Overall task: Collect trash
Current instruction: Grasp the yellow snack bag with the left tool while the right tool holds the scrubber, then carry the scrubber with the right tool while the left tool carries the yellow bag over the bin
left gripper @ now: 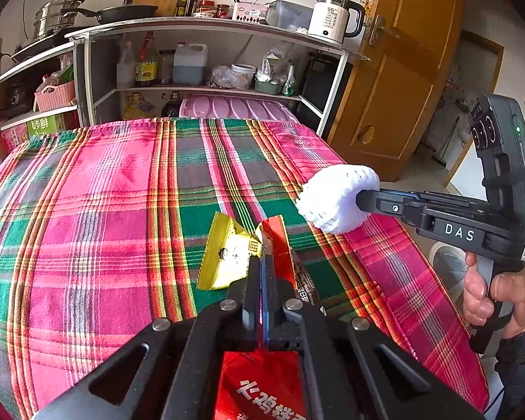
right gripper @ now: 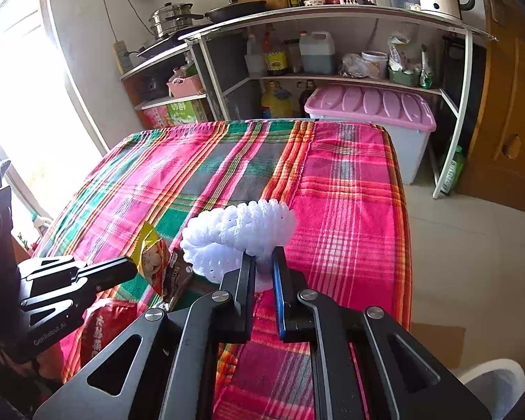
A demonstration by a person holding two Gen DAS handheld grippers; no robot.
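My left gripper (left gripper: 261, 262) is shut on a gold and red snack wrapper (left gripper: 227, 255) and holds it just above the plaid tablecloth (left gripper: 105, 210); the wrapper also shows in the right wrist view (right gripper: 154, 262). A red packet (left gripper: 262, 385) lies under the left gripper's body. My right gripper (right gripper: 262, 255) is shut on a white foam fruit net (right gripper: 238, 234), held above the cloth; the net also shows in the left wrist view (left gripper: 336, 196), to the right of the wrapper.
A metal shelf unit (left gripper: 206, 28) with bottles, pans and a kettle (left gripper: 332, 17) stands behind the table. A pink-lidded storage box (right gripper: 371, 105) sits under it. A wooden door (left gripper: 402, 70) is at right. The table's right edge drops to a tiled floor (right gripper: 455, 245).
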